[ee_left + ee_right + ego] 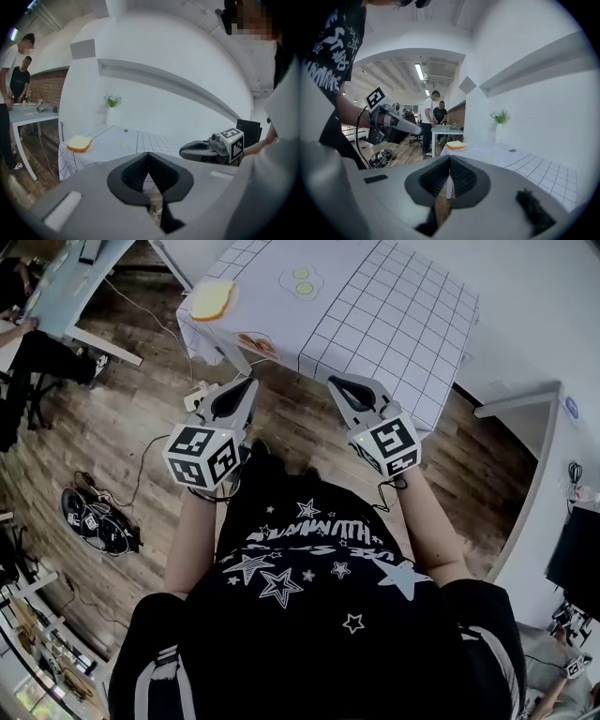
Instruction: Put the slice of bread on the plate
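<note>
A slice of bread [214, 299] lies near the left corner of the white gridded tablecloth [394, 315], on what looks like a pale plate. The same bread [79, 143] shows at left in the left gripper view, and the bread [456, 145] shows far off in the right gripper view. A fried-egg shape [302, 280] lies mid-table. My left gripper [250, 382] and right gripper [334, 382] hang side by side in front of the person's chest, short of the table's edge. Each is shut and holds nothing: the left gripper [148, 154] and the right gripper [450, 158] both have their jaws meeting at the tip.
Wooden floor lies between me and the table, with a cable bundle [94, 517] at left. Two people [433, 122] stand by another table [66, 287] to the left. A vase with a plant [111, 108] stands at the table's back. A white ledge [525, 399] is at right.
</note>
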`<state>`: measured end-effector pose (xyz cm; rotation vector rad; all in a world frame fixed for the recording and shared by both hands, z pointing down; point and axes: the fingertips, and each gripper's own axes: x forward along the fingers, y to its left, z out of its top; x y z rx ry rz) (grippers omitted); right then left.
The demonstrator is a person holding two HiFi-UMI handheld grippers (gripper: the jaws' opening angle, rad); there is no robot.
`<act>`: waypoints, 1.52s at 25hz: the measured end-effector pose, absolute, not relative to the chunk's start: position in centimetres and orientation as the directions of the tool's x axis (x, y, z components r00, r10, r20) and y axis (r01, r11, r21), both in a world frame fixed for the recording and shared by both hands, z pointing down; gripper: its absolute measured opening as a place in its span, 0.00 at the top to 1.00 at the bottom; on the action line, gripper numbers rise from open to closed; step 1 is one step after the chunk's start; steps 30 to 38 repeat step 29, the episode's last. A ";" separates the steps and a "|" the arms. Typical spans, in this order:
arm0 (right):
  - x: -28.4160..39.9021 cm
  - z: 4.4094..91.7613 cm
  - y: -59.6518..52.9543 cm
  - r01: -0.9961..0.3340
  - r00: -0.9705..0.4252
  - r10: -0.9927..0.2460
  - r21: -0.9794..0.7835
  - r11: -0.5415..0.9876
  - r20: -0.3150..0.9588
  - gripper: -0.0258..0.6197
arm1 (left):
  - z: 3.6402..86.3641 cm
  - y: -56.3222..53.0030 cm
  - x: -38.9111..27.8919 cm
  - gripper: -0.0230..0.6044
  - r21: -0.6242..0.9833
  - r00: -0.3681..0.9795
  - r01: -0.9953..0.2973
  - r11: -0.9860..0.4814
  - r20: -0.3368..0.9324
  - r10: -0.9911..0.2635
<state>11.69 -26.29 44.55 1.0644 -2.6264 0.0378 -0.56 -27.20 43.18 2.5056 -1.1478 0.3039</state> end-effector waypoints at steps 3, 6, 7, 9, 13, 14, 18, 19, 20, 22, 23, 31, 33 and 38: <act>12.6 44.0 -25.0 -0.700 -0.671 -0.691 0.079 0.710 0.269 0.94 | 43.0 -25.4 0.5 0.95 0.217 0.658 -0.749 -0.625 0.355 -0.665; 13.2 43.7 -23.9 -0.716 -0.662 -0.704 0.063 0.696 0.255 0.94 | 43.1 -24.6 1.0 0.95 0.212 0.659 -0.746 -0.631 0.367 -0.657; 13.3 43.6 -23.7 -0.717 -0.660 -0.706 0.067 0.694 0.256 0.94 | 42.8 -24.7 1.1 0.95 0.207 0.660 -0.746 -0.633 0.361 -0.659; 13.0 43.5 -23.3 -0.716 -0.657 -0.707 0.079 0.694 0.260 0.94 | 42.0 -24.8 1.0 0.95 0.195 0.664 -0.742 -0.641 0.340 -0.666; 10.7 43.0 -23.2 -0.721 -0.649 -0.712 0.080 0.688 0.268 0.94 | 41.5 -24.3 -0.6 0.95 0.205 0.682 -0.728 -0.654 0.322 -0.657; 9.8 42.8 -23.0 -0.723 -0.646 -0.713 0.082 0.686 0.272 0.94 | 41.6 -23.7 -1.3 0.95 0.210 0.687 -0.723 -0.658 0.325 -0.650; 6.7 41.2 -21.5 -0.726 -0.638 -0.721 0.099 0.680 0.271 0.94 | 41.1 -21.3 -4.0 0.95 0.222 0.695 -0.715 -0.663 0.324 -0.642; 6.3 40.9 -21.0 -0.727 -0.639 -0.722 0.100 0.680 0.266 0.94 | 41.0 -20.8 -4.3 0.95 0.225 0.695 -0.716 -0.661 0.319 -0.644; 6.0 40.7 -20.5 -0.727 -0.640 -0.723 0.099 0.680 0.262 0.94 | 41.0 -20.3 -4.6 0.95 0.227 0.694 -0.717 -0.659 0.316 -0.647; 5.6 40.5 -19.3 -0.729 -0.640 -0.724 0.095 0.678 0.258 0.94 | 40.8 -19.4 -4.9 0.95 0.228 0.697 -0.715 -0.661 0.310 -0.647; 5.5 40.3 -18.6 -0.730 -0.639 -0.725 0.093 0.677 0.258 0.94 | 40.5 -18.9 -5.0 0.95 0.227 0.700 -0.711 -0.665 0.305 -0.645; 3.8 37.9 -15.7 -0.743 -0.620 -0.735 0.094 0.663 0.274 0.94 | 37.7 -16.4 -6.6 0.95 0.233 0.714 -0.699 -0.676 0.287 -0.639; 3.8 37.9 -15.7 -0.743 -0.620 -0.735 0.094 0.663 0.274 0.94 | 37.7 -16.4 -6.6 0.95 0.233 0.714 -0.699 -0.676 0.287 -0.639; 3.8 37.9 -15.7 -0.743 -0.620 -0.735 0.094 0.663 0.274 0.94 | 37.7 -16.4 -6.6 0.95 0.233 0.714 -0.699 -0.676 0.287 -0.639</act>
